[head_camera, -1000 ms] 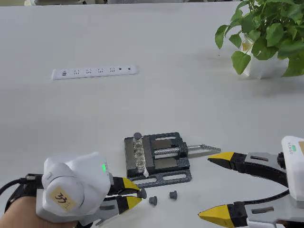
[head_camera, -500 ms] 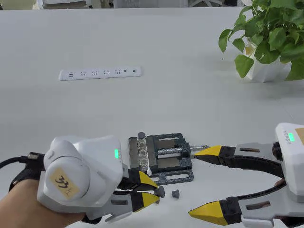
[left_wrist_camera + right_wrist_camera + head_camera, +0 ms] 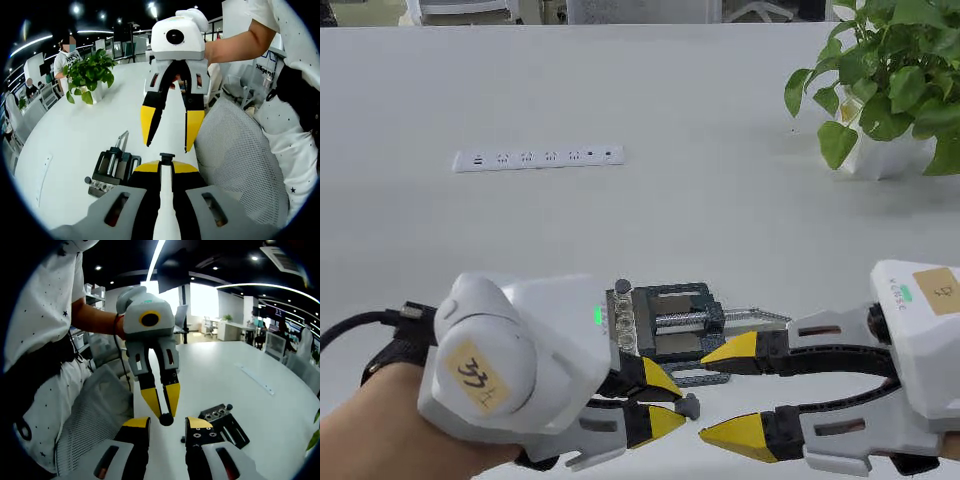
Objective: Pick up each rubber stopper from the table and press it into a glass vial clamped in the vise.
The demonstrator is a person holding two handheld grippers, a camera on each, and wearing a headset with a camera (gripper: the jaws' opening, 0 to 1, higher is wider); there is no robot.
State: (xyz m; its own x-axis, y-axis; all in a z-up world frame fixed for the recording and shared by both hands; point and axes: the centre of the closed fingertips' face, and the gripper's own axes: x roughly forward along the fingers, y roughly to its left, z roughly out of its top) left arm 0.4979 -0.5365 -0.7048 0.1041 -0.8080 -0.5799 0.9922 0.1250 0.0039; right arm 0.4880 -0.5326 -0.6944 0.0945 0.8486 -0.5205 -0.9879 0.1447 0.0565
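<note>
Above the white table (image 3: 620,220), the left gripper (image 3: 680,403) is pinching a stopper (image 3: 689,405) at its jaw tips, just short of the vise (image 3: 672,318) and vials (image 3: 623,322), while the right gripper (image 3: 703,397) is facing it head-on, jaws spread, tips just beside it.

Dark grey stopper (image 3: 689,406) pinched at left gripper (image 3: 681,405) tips, off the table. Black vise (image 3: 670,300) clamps a row of clear vials (image 3: 624,325); far vial already stoppered.

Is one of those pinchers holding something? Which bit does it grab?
Yes. The left gripper pinches a small dark grey rubber stopper by one end, between its yellow tips. The open right gripper holds nothing.
</note>
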